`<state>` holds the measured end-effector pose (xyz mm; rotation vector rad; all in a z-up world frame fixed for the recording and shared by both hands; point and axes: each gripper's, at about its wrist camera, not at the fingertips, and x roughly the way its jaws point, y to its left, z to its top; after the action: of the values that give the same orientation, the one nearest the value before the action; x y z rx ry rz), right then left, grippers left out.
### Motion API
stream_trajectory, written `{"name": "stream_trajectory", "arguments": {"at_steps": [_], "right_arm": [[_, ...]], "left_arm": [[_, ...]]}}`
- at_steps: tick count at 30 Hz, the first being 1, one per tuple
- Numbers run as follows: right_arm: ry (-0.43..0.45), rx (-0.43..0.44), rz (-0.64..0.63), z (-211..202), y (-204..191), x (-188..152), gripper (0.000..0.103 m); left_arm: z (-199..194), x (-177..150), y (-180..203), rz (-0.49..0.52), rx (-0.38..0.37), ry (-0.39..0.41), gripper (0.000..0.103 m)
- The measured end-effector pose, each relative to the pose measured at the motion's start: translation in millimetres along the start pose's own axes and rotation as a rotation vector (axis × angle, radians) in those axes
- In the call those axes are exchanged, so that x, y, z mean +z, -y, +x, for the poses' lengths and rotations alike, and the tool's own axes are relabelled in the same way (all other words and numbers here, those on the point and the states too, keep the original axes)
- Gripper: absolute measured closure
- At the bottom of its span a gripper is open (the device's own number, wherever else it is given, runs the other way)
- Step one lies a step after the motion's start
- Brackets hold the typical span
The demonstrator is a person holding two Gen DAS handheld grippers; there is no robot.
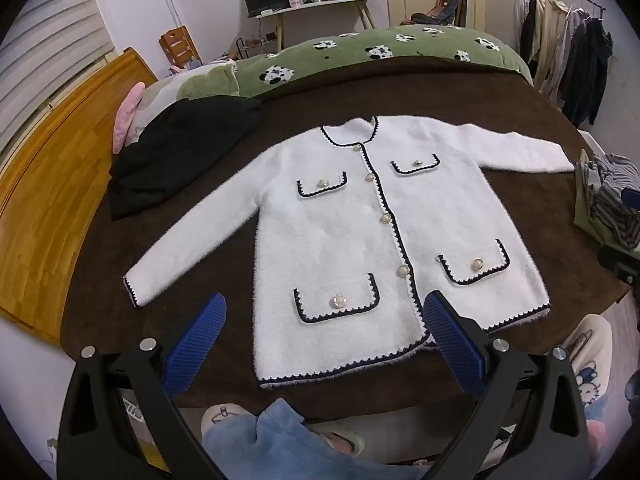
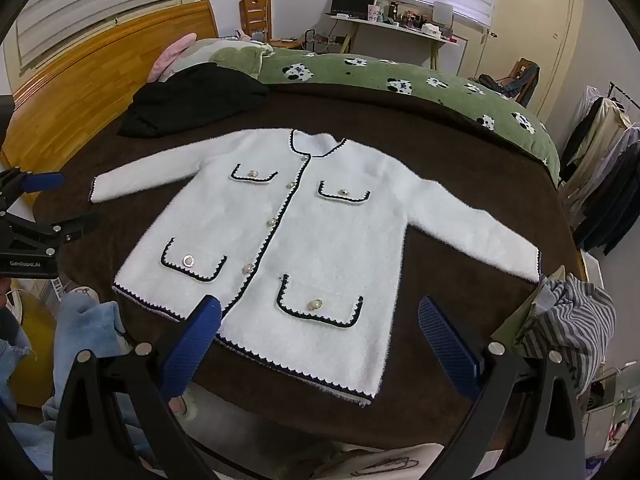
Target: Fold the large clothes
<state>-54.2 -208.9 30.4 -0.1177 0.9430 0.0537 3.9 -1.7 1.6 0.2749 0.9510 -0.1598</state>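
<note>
A white fluffy cardigan (image 1: 352, 216) with navy trim, pearl buttons and several pockets lies flat, front up, on a dark brown blanket (image 1: 500, 92), both sleeves spread out. It also shows in the right wrist view (image 2: 320, 240). My left gripper (image 1: 324, 308) is open and empty, hovering above the cardigan's hem. My right gripper (image 2: 320, 312) is open and empty above the hem near the lower right pocket. The left gripper also shows at the left edge of the right wrist view (image 2: 36, 200).
A black garment (image 1: 180, 152) lies at the blanket's far left. A pile of striped clothes (image 2: 568, 320) sits at the right edge. A green panda blanket (image 2: 400, 80) lies behind. A wooden headboard (image 1: 60, 184) stands left, a clothes rack (image 1: 572, 52) right.
</note>
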Motion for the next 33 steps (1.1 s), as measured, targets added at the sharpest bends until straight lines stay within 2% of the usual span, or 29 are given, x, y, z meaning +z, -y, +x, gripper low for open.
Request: {"name": "stream_trajectory", "arguments": {"at_steps": [31, 33], "right_arm": [[-0.013, 0.029, 0.021, 8.9, 2.9, -2.7, 0.006], [0.000, 0.011, 0.020, 9.0, 4.2, -3.0, 0.006]], "left_arm": [[6.8, -5.1, 7.8, 0.004, -0.006, -0.005, 0.006], [7.7, -4.9, 8.0, 0.003, -0.004, -0.006, 0.006]]}}
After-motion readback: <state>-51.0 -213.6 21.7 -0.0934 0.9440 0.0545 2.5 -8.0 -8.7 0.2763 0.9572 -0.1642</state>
